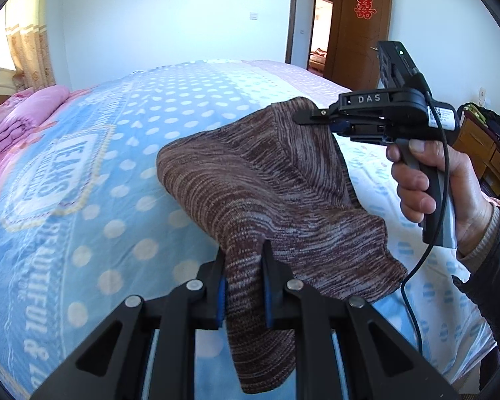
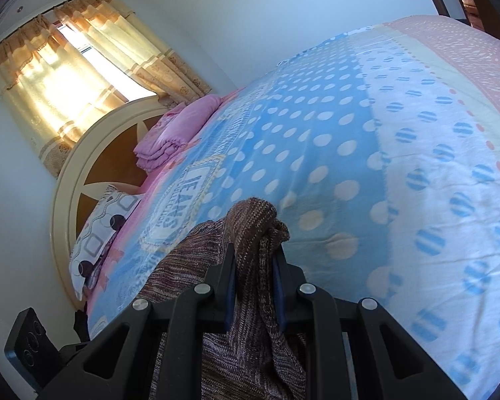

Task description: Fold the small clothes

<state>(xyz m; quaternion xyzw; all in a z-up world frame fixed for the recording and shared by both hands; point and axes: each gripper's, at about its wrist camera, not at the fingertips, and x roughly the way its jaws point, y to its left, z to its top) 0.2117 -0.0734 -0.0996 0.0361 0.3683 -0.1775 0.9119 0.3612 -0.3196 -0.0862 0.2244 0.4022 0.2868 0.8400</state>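
a brown and pale marled knit garment hangs lifted above the bed, draped in a sagging fold. one bunched edge is pinched at its upper right, another at its lower middle, and a loose flap droops toward the bed's near edge

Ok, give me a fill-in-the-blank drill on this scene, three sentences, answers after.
1. Both grippers are shut on the brown knit ____.
2. The bedspread has white ____ on blue.
3. The folded blanket by the headboard is ____.

Answers: garment; dots; pink.
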